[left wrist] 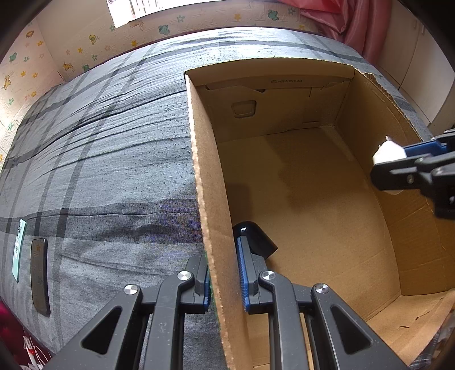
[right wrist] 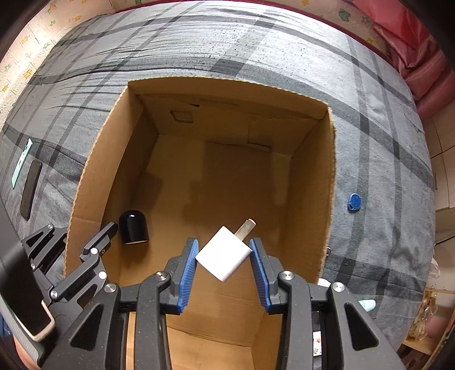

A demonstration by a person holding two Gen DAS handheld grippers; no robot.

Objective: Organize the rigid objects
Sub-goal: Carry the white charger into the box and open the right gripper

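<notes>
Cardboard box (right wrist: pixel 310 182) wall sits clenched in left tongs (left wrist: pixel 224 284), steadying it; right tongs (right wrist: pixel 224 263) grasp white plastic charger plug (right wrist: pixel 224 256) above its floor for dropping.

Grey plaid bedcover (right wrist: pixel 256 42) – cartoon-animal wall (left wrist: pixel 85 45), pink curtain (left wrist: pixel 355 22)

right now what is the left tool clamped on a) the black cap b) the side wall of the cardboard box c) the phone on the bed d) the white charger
b: the left tool straddles the cardboard box wall, one finger outside and one inside, pinching it.
</notes>
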